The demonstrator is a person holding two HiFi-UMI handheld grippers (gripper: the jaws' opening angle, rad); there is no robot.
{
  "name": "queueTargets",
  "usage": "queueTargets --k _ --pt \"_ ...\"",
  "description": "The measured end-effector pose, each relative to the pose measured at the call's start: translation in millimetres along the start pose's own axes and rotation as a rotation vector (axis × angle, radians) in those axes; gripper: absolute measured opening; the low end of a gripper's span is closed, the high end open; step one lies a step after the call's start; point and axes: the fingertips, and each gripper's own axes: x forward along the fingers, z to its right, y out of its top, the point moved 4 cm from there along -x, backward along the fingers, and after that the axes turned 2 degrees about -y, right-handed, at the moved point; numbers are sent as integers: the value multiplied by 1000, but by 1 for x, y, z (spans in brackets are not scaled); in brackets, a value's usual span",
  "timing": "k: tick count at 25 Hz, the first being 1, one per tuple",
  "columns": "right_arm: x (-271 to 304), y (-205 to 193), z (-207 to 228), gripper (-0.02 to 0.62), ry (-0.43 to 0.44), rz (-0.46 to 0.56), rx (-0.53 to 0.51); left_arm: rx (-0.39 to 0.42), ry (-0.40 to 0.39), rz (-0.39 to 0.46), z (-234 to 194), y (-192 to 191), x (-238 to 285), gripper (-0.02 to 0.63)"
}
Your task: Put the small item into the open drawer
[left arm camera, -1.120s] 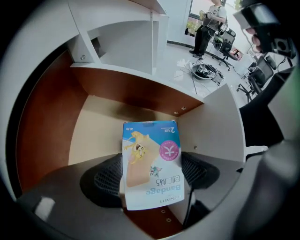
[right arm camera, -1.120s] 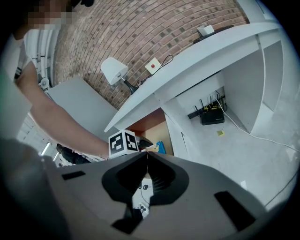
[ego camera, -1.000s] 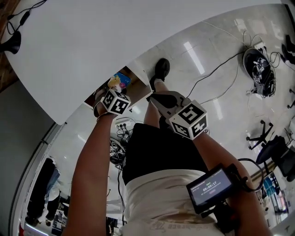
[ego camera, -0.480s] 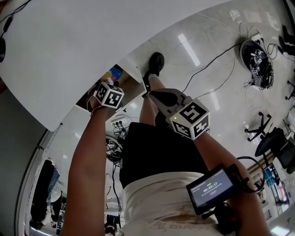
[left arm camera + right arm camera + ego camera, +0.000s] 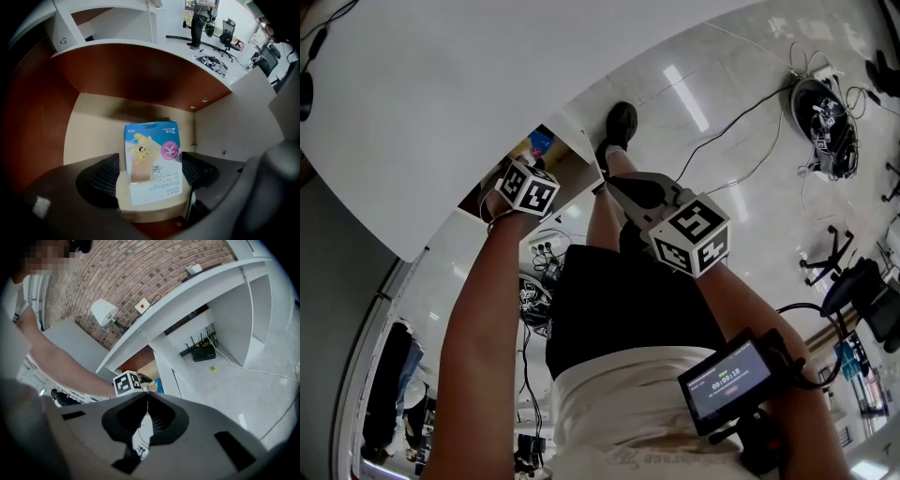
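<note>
The small item is a blue and white bandage box (image 5: 151, 154), seen upside down in the left gripper view. It sits between the jaws of my left gripper (image 5: 150, 180), which is shut on its lower sides. The box hangs inside the open drawer (image 5: 93, 122), over its beige floor and between brown walls. The head view has the left gripper (image 5: 528, 180) reaching into the drawer (image 5: 574, 157) under the white desk, with the box (image 5: 540, 142) peeking out beyond it. My right gripper (image 5: 617, 185) hovers beside the drawer, shut and empty, its pads pressed together (image 5: 147, 398).
The white desk top (image 5: 441, 84) overhangs the drawer. A person's shoe (image 5: 620, 122) stands on the glossy floor by the drawer front. Cables and a round device (image 5: 825, 122) lie far right, an office chair (image 5: 839, 272) beyond. A router (image 5: 204, 354) sits under the desk.
The left gripper stayed in the drawer with the box, shifting slightly deeper. The right gripper barely moved. The head view drifted a little.
</note>
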Motion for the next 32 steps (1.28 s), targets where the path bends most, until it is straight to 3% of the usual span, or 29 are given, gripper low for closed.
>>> queueTargets --k 9,15,21,32 --pt "3 9 -8 6 10 8 -13 -16 -2 21 5 -8 -28 397" --pt "5 9 -15 6 15 16 -37 -5 -46 22 30 -27 -54 397" --pt "-8 11 -27 6 31 6 -75 -80 -63 34 47 -36 -90 391" --pt "-27 22 -64 6 46 6 -148 -269 -24 194 42 -34 -165 182"
